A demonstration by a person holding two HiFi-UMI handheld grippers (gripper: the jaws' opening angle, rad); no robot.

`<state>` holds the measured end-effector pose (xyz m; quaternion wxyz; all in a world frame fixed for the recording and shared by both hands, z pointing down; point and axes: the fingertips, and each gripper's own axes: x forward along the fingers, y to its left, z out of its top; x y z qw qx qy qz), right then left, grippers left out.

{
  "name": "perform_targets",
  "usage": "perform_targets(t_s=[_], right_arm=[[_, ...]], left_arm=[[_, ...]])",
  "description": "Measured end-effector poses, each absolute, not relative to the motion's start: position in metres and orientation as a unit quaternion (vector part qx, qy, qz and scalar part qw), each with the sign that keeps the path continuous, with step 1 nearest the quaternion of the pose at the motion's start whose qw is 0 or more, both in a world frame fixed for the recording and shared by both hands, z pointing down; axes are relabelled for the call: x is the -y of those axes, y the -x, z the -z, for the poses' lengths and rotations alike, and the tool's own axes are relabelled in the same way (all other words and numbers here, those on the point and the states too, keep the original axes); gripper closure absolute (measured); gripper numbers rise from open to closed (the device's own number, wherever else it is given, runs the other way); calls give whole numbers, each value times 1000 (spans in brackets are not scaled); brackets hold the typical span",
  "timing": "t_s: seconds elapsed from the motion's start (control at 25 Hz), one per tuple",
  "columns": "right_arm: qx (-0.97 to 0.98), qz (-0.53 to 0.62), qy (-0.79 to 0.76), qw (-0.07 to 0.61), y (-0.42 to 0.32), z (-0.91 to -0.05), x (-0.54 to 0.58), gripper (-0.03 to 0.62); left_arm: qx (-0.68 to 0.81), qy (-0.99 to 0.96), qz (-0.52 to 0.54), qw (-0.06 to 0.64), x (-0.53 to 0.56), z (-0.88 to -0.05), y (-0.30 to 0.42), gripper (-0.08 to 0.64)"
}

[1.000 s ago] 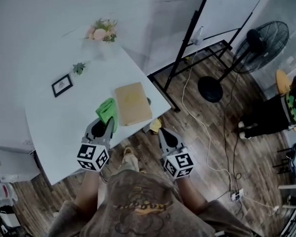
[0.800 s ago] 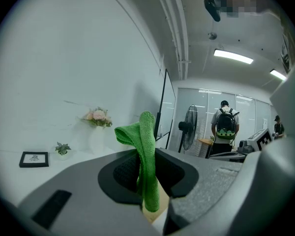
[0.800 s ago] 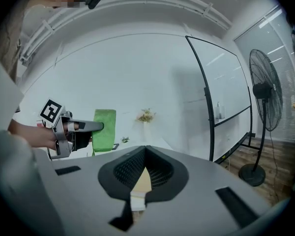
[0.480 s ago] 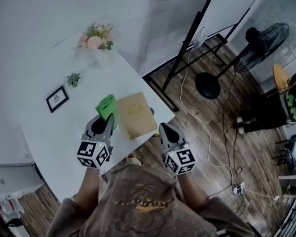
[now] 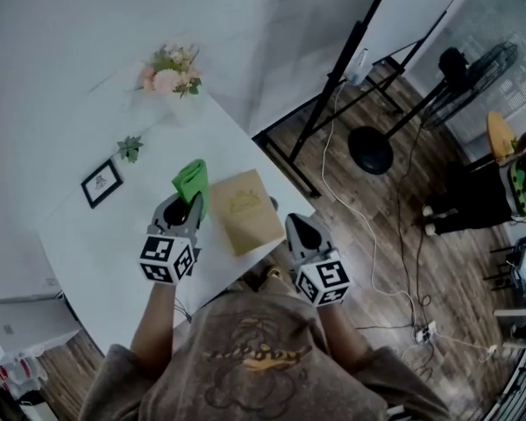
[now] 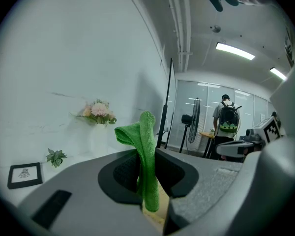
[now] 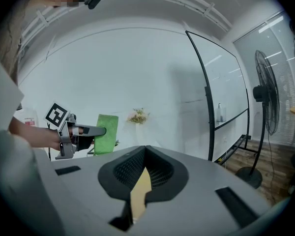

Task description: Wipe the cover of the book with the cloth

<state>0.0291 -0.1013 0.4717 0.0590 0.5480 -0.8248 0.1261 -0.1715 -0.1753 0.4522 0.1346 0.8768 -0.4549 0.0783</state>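
Left gripper (image 5: 186, 210) clenched on cloth (image 5: 191, 182), hanging just left of book (image 5: 245, 210), likely ready to sweep the cover | right gripper (image 5: 300, 233) closed, empty, near book's right corner, perhaps to steady it | book flat at table's (image 5: 96, 235) right edge.

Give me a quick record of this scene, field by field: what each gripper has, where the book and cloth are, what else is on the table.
left gripper: shut on the green cloth, just left of the book
right gripper: jaws together, nothing held, by the book's right edge
book: tan cover, flat near the corner of the white table
cloth position: beside the cover, not on it
also on table: flowers, small plant, framed picture
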Motion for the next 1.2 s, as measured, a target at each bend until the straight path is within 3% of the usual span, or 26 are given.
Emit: perform_targets(t_s=[1.2], right_arm=[[832,-152,-528,79,-88,-502,133,591]], left_arm=[[455,-832,-267,173,235,-606,132,492]])
